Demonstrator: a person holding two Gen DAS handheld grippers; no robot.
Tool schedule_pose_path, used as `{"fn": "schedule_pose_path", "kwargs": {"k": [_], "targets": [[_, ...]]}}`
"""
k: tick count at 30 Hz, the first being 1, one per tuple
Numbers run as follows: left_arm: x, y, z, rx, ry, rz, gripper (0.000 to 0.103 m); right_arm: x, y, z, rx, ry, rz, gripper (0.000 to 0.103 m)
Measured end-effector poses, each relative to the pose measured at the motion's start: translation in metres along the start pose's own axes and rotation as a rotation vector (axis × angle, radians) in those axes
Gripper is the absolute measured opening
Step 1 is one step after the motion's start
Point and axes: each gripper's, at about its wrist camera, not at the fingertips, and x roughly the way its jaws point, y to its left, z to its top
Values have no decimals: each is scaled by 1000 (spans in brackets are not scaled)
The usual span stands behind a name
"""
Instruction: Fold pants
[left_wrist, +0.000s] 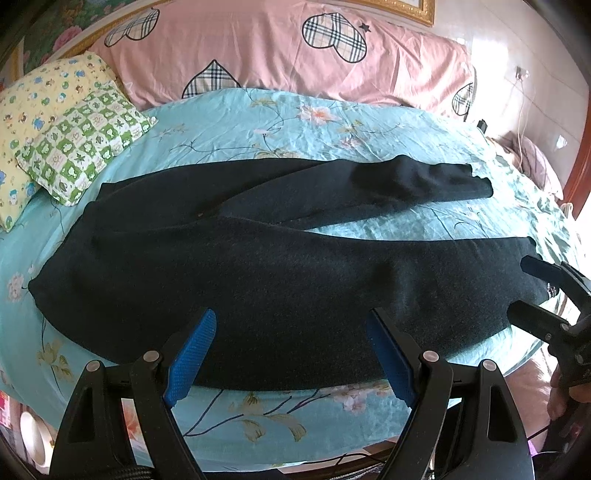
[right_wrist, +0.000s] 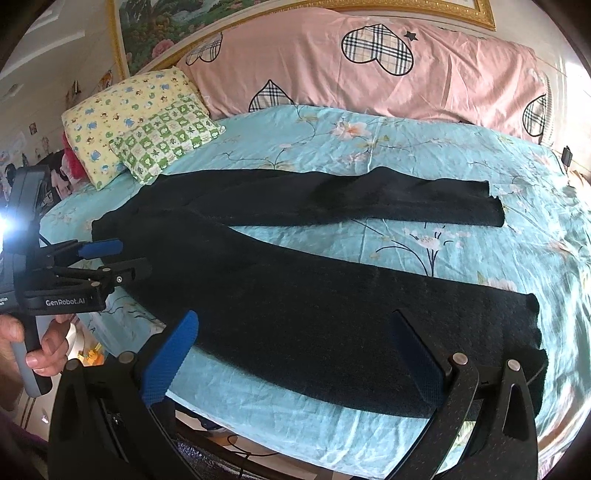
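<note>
Lying flat across the blue floral bedsheet (left_wrist: 332, 122), the black pants (left_wrist: 258, 266) spread their legs rightward. The left gripper (left_wrist: 291, 354) hovers above the near leg, fingers wide apart; the right gripper (right_wrist: 295, 354) hovers near the cuff, equally spread.

Bright daylight, right-side glare, fisheye-bent edges, corners perhaps soft

A teal floral sheet (left_wrist: 332, 133) spreads ahead of the claw; a pink quilt (left_wrist: 266, 48) lies beyond it, and two pillows (left_wrist: 66, 122) sit far ahead-left.
</note>
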Motion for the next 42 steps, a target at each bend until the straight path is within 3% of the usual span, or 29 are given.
{"fn": "schedule_pose_path", "kwargs": {"k": [26, 42], "targets": [[2, -4, 8, 5, 9, -12, 84, 0, -3, 1, 37, 6, 23, 103], [11, 0, 21, 20, 11, -36, 84, 2, -27, 14, 96, 10, 25, 103]]}}
